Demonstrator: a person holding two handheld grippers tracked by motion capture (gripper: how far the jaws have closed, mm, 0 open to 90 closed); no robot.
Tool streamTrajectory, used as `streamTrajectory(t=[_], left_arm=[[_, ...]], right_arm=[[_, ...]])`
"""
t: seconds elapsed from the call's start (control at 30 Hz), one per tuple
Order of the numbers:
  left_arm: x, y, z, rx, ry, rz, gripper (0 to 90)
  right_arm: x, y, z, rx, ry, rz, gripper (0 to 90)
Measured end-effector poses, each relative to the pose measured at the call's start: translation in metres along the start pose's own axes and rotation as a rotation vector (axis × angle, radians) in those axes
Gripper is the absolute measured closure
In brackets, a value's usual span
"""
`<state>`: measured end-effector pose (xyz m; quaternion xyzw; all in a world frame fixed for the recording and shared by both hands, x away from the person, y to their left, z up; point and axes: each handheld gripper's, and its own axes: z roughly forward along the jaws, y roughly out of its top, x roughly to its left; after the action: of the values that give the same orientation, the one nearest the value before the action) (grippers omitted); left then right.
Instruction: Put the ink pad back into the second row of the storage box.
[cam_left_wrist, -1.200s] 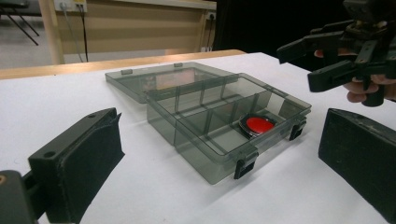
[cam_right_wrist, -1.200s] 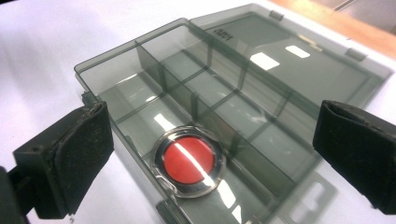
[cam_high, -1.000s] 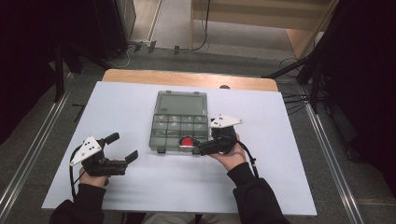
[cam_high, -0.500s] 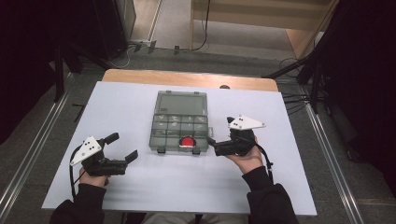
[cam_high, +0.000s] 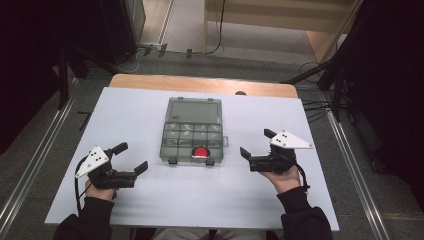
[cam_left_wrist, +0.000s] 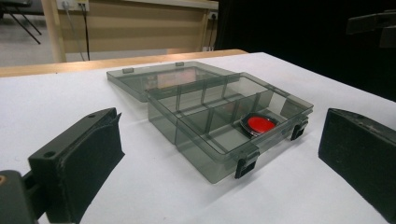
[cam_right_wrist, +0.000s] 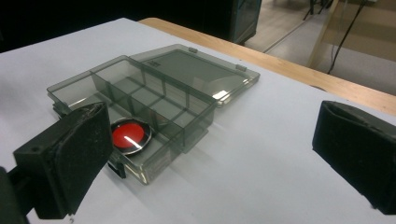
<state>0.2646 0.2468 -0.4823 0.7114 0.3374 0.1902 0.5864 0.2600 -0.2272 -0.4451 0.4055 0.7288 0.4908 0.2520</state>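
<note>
Currently, as logged from my remote station, both grippers stood off the work with nothing held. My left gripper (cam_high: 134, 157) rested on the white table (cam_high: 150, 210) to the left of the compartment box (cam_high: 192, 142), jaws spread apart and empty. My right gripper (cam_high: 256, 143) sat on the far side of the box, jaws likewise released and empty, well clear of its right wall.

Risks, as I judged them. The box was light, clear plastic and unsecured; a jaw meeting its front wall or the latches (cam_left_wrist: 246, 163) would likely have slid it across the smooth sheet rather than found purchase. The red disc (cam_right_wrist: 127, 135) lay flat and low inside a walled cell, so a grasp from above would have left little room for the jaws beside the dividers; a poor angle could have tipped the disc against a wall or flicked it into a neighbouring cell. The open lid (cam_left_wrist: 163, 77) lay back flat behind the tray, and a careless sweep could have caught its edge and lifted the whole box.

Contents. The tray was split into several cells in rows. I saw one item only: the red disc with a dark rim, in the front row, near the middle, just behind the front wall. The other cells appeared bare. The lid held nothing.
</note>
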Motion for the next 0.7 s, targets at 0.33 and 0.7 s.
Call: streamTrajectory(t=[0.33, 0.7], left_arm=[[0.000, -0.001, 0.000, -0.005, -0.005, -0.023, 0.0], [-0.002, -0.003, -0.002, -0.004, -0.013, -0.035, 0.0]], right_arm=[[-0.014, -0.017, -0.022, -0.025, -0.026, 0.058, 0.0], [-0.024, -0.040, -0.037, -0.055, -0.034, 0.086, 0.0]])
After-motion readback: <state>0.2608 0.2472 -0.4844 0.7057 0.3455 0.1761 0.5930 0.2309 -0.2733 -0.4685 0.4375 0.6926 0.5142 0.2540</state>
